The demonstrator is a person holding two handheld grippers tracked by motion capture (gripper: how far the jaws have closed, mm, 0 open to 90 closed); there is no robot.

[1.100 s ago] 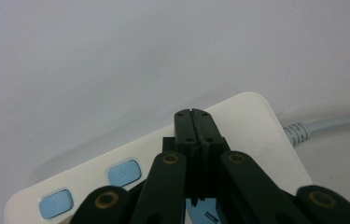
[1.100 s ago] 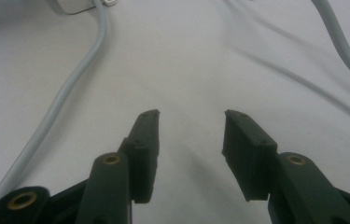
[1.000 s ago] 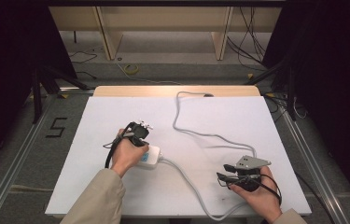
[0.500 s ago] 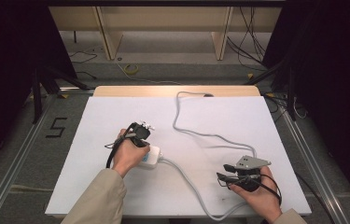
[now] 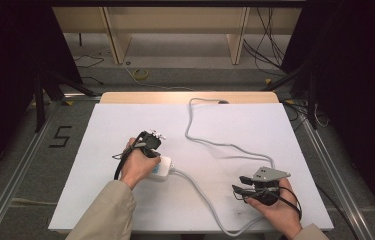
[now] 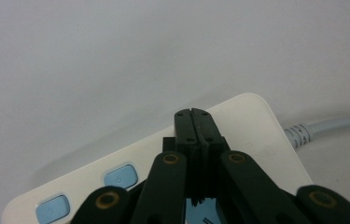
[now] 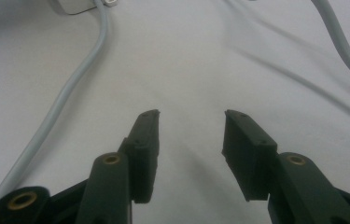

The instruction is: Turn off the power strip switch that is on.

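Black jaws of the right gripper [image 5: 239,186] stand apart with nothing between them, low over the white table [image 5: 255,125] at its near right. Farther in and left, the left gripper [image 6: 194,113], its jaws pressed together, points down at the white power strip [image 6: 247,126], whose grey cable [image 5: 200,187] loops toward the near edge.

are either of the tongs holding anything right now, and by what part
Nothing is held. The left tongs are shut empty over the power strip; the right tongs hang open above the table.
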